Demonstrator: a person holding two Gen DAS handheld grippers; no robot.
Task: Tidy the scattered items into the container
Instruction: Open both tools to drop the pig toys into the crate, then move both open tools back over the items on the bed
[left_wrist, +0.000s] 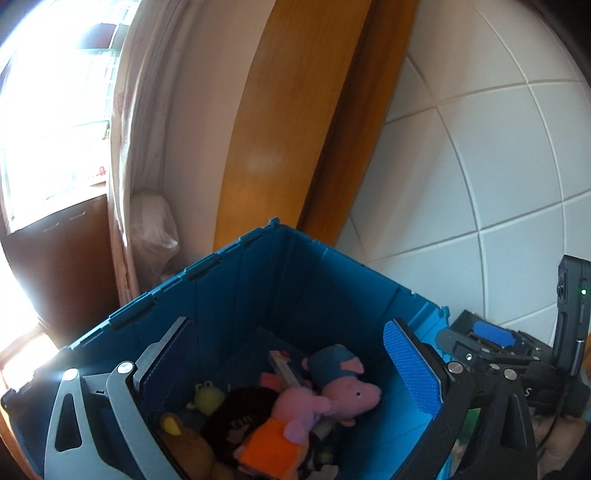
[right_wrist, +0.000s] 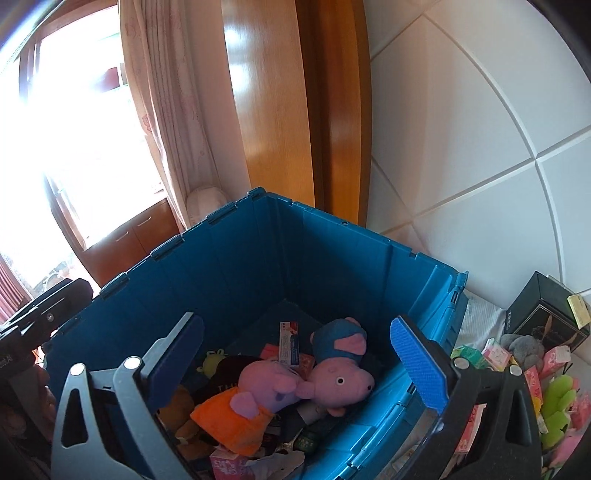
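My left gripper (left_wrist: 291, 365) and right gripper (right_wrist: 297, 360) hung wide apart, empty, above the ribbed blue plastic crate (right_wrist: 236, 254); inside it lay soft plush pigs (right_wrist: 338, 374); fuzzy toys (right_wrist: 556, 410) sat beside it.

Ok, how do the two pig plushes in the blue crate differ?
The orange-dressed pig plush wears orange, the blue-dressed pig plush blue. The orange one lies nearer the cameras, face turned away; the blue one lies deeper in the blue crate, its eye and snout showing. Both are pink, heads touching, lying on the toy pile. Both grippers, left and right, hover open above.
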